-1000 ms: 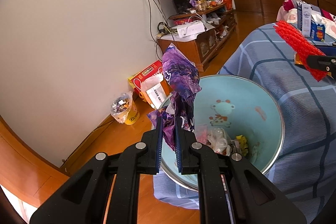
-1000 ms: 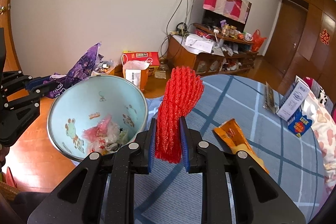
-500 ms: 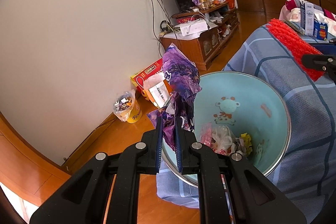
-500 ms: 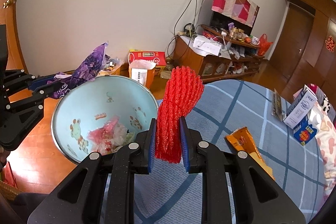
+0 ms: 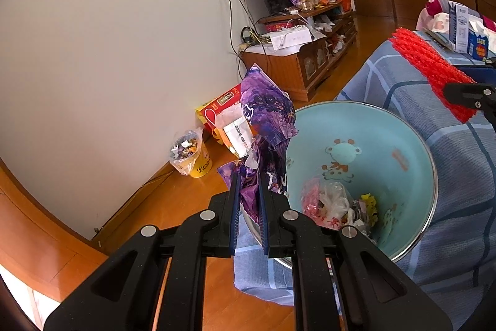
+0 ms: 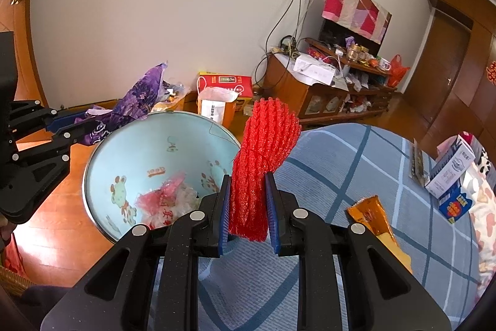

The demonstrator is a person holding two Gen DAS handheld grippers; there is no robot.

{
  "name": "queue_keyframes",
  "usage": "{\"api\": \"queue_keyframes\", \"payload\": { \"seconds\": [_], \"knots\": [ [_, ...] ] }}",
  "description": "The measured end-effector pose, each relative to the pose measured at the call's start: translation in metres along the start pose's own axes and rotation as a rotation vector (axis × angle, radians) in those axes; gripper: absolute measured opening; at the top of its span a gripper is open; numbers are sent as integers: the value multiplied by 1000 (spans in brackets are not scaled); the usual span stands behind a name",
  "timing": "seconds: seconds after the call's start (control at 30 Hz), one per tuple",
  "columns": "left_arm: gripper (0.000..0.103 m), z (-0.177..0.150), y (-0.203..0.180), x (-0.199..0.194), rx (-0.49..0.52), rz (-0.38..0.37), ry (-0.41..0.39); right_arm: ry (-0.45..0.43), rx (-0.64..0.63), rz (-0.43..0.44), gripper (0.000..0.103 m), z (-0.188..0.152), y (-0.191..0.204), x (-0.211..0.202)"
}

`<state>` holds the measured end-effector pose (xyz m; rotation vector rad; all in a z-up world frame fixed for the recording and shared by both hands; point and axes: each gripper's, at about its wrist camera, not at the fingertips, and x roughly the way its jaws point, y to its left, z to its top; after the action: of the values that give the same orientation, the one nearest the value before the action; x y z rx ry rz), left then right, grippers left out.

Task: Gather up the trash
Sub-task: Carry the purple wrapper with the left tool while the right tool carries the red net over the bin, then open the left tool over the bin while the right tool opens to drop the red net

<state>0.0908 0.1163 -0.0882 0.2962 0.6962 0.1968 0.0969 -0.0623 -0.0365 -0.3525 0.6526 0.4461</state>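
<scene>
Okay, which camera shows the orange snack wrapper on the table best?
The right wrist view: the orange snack wrapper lies flat on the blue tablecloth, mostly visible. The left wrist view doesn't show it.

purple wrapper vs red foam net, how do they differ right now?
The crumpled purple printed wrapper is flat, glossy film; the red foam mesh net is a ribbed, matte tube. The wrapper sits in the left gripper by the basin's floor-side rim; the net sits in the right gripper over the tablecloth side. Both are clamped, beside the light blue enamel basin.
</scene>
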Motion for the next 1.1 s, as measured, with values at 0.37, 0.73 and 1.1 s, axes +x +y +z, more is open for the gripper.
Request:
{"api": "queue_keyframes", "payload": {
  "seconds": [0.37,0.73,1.1],
  "knots": [
    [11,0,3,-3,-8,3,-7,-1,-19,12,21,4,7,2],
    [12,-1,6,-2,-9,-5,-1,1,-41,36,22,6,15,6],
    [53,-3,-1,-7,6,-18,-11,-4,-29,56,51,1,15,9]
  ]
}}
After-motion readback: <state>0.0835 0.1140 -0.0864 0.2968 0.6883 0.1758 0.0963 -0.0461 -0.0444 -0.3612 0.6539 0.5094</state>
